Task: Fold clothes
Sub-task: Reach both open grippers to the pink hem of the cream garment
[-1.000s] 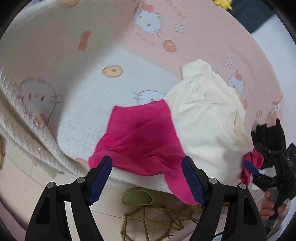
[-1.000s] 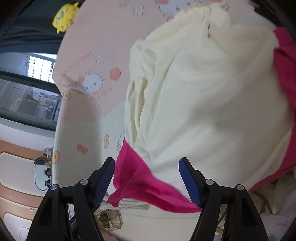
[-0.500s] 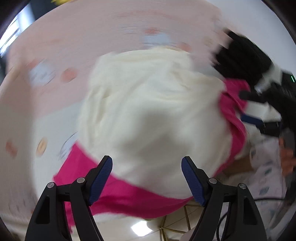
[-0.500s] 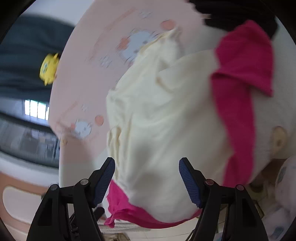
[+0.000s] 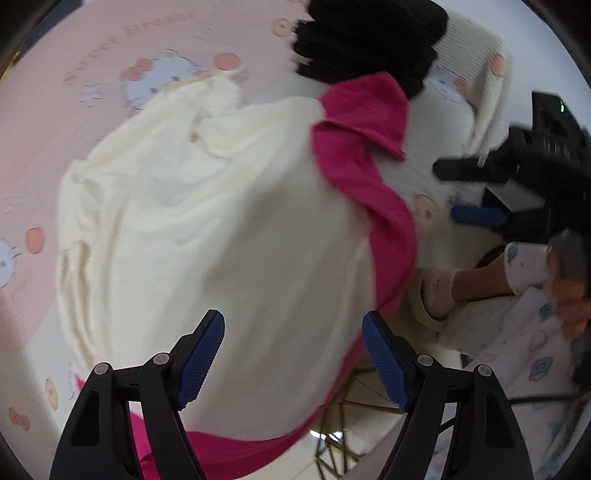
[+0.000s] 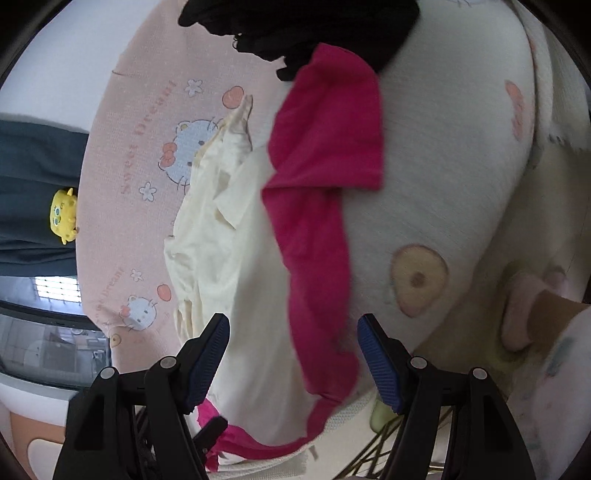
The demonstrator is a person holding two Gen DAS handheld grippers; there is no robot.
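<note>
- Two garments on the bed (image 5: 44, 155): cream garment (image 5: 207, 221) lies over the pink garment (image 5: 373, 177).
- Left gripper (image 5: 293, 356) hovers, jaws wide, empty.
- Right gripper (image 6: 293, 356) likewise, gripping nothing.

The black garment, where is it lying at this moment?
The black garment lies at the top of both wrist views, on the pink cartoon-print blanket. Its near edge meets the upper end of the magenta garment, beyond the cream garment.
</note>
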